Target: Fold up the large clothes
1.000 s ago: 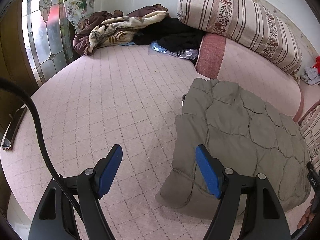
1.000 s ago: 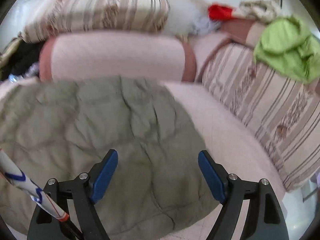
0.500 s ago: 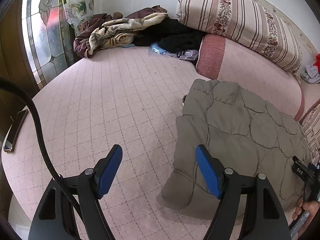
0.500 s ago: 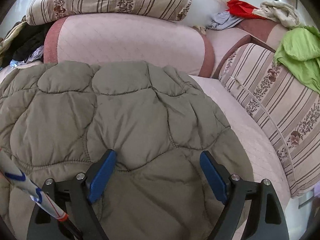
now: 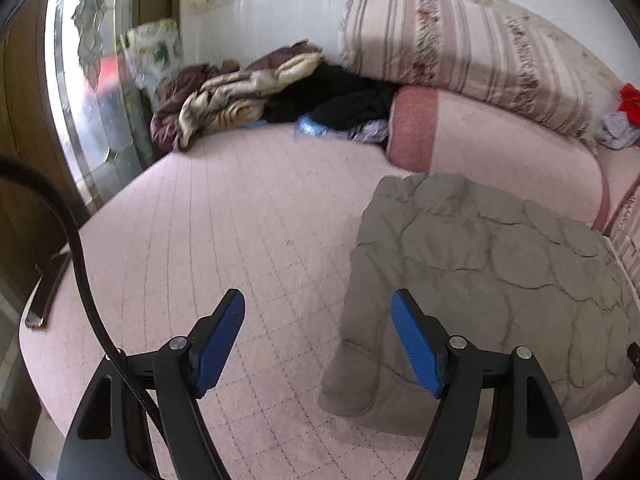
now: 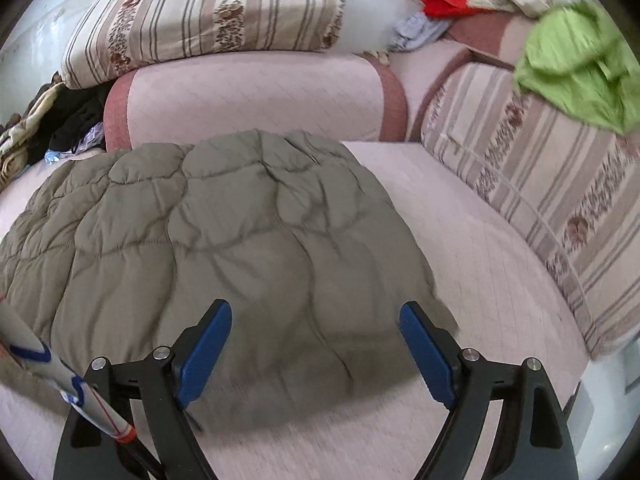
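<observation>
Here, what we see:
Left tongs (image 5: 318, 344): apart, empty.
Right tongs (image 6: 316, 354): apart (nothing gripped).
Quilted jacket (image 6: 224, 240): folded on the bed (image 5: 224, 216), beneath our right tongs.

right gripper (image 6: 316, 344) drawn back from quilted jacket (image 6: 224, 240), view blurred

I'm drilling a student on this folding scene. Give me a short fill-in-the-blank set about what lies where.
1. The quilted jacket is coloured ____.
2. The jacket lies on a ____ mattress.
3. The garment draped over the striped cushion is ____.
4. Both grippers' fingers hold ____.

Missing: olive; pink; green; nothing
</observation>
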